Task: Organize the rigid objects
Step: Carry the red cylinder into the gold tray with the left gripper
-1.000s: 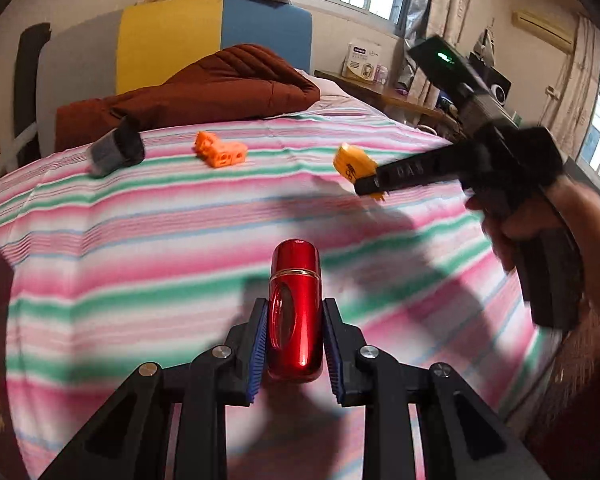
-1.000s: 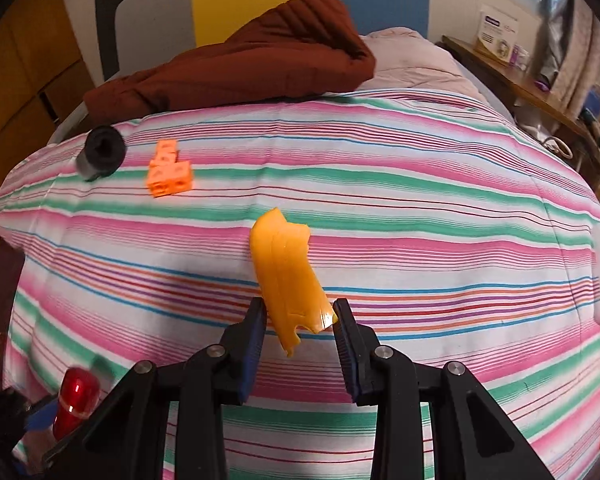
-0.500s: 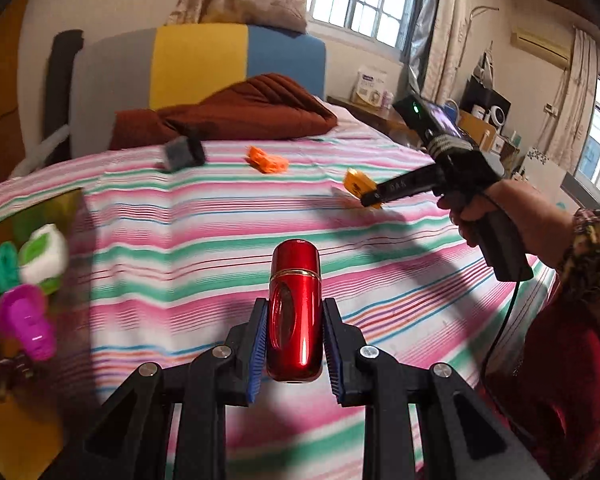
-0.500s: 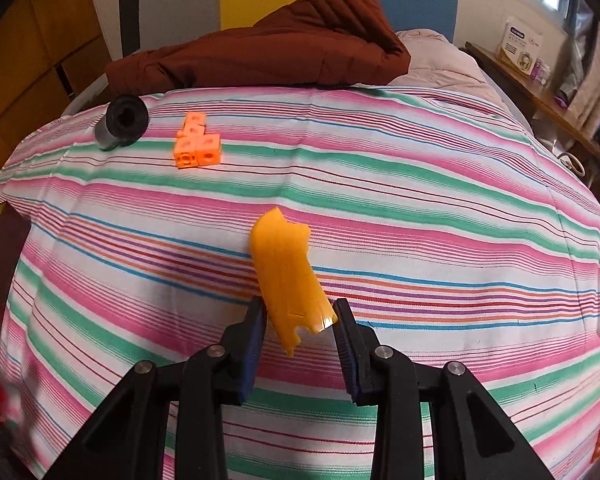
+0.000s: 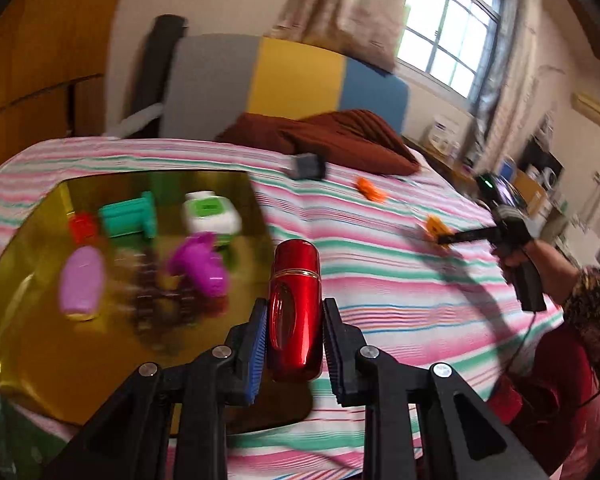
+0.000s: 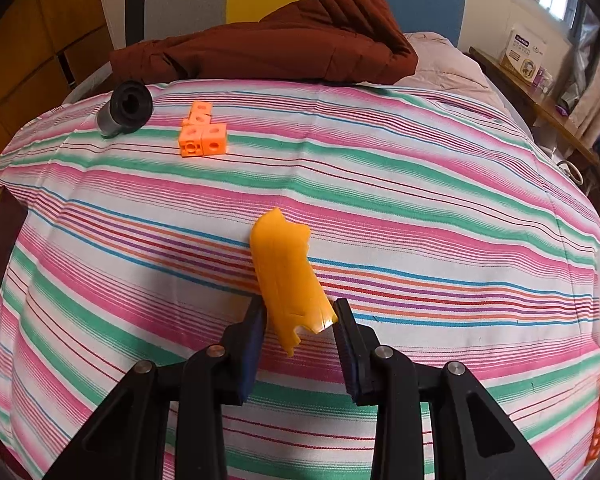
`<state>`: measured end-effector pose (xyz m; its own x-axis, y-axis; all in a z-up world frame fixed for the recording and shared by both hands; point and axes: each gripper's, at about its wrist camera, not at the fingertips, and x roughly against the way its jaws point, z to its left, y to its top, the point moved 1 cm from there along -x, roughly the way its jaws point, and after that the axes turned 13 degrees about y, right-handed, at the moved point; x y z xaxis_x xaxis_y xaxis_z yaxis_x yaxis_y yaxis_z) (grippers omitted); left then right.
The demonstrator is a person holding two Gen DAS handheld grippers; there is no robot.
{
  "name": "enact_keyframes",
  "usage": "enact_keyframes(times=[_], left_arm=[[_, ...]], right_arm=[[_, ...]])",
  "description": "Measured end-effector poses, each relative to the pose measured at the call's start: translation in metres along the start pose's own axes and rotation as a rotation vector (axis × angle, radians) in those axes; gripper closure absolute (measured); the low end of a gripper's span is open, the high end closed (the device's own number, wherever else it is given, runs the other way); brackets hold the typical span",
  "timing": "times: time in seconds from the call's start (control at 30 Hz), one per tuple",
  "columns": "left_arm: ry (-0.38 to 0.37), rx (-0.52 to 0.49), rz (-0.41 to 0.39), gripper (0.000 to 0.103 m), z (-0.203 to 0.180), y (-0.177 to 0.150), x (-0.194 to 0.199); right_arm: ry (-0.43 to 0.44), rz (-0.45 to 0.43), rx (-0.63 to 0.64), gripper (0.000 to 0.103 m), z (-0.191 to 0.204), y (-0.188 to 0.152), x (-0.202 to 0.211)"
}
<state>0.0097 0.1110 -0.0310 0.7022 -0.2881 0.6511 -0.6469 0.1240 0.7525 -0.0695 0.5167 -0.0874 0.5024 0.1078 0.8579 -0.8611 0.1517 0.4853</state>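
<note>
Print on the white box [image 6: 525, 53] by the window is too small to read.

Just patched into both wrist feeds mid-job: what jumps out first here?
The shiny red bottle clamped in the left claw, hanging by the gold tray of bright toys at the bed's left edge. Next, the yellow-orange plastic piece pinched in the right claw over the striped sheet. Farther back lie orange cubes and a dark cylinder.
</note>
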Motion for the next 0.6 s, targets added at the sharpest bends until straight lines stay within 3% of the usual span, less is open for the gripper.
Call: enact_keyframes(times=[0.17, 0.4, 0.6], left_arm=[[0.101, 0.102, -0.009, 0.078, 0.049, -0.001, 0.004], [0.254, 0.283, 0.056, 0.078, 0.122, -0.011, -0.004], [0.358, 0.296, 0.122, 0.078, 0.150, -0.011, -0.020]], right_arm=[[-0.010, -0.005, 0.001, 0.069, 0.000, -0.001, 0.000], [-0.023, -0.002, 0.002, 0.069, -0.001, -0.001, -0.002], [-0.003, -0.043, -0.002, 0.069, 0.002, 0.002, 0.005]])
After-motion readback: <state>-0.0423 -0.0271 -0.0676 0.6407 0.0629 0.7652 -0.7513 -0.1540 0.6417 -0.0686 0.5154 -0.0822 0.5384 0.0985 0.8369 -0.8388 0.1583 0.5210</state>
